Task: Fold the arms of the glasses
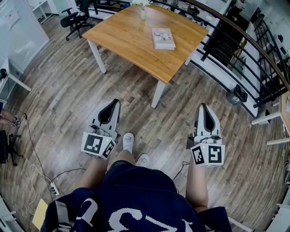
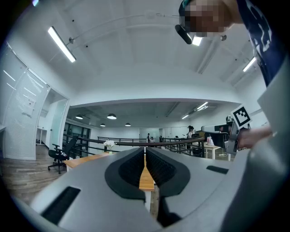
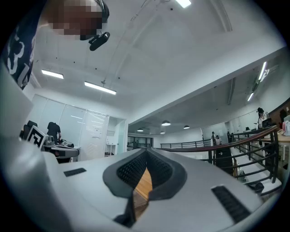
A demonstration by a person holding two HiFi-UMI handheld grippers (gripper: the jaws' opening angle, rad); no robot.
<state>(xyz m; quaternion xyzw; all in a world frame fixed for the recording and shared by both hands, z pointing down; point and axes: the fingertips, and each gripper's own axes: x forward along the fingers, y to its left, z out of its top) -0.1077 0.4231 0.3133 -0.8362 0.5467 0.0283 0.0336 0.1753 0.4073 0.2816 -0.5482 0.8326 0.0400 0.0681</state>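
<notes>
Booklet [image 1: 163, 38] print illegible, far beyond shut left tongs [image 1: 114, 103], right tongs [image 1: 203, 107]

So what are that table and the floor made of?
Table top: looks like wood or wood veneer, warm orange-brown with a smooth satin sheen and faint grain; its legs look white-painted, wood or metal unclear. Floor: grey-brown planks with staggered joints, wood or wood-look laminate.

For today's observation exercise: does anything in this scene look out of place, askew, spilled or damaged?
Nothing looks spilled or damaged. One oddity: no glasses show anywhere; the wooden table carries only a booklet and a small vase. The left hand-held gripper and right hand-held gripper are shut, empty.
</notes>
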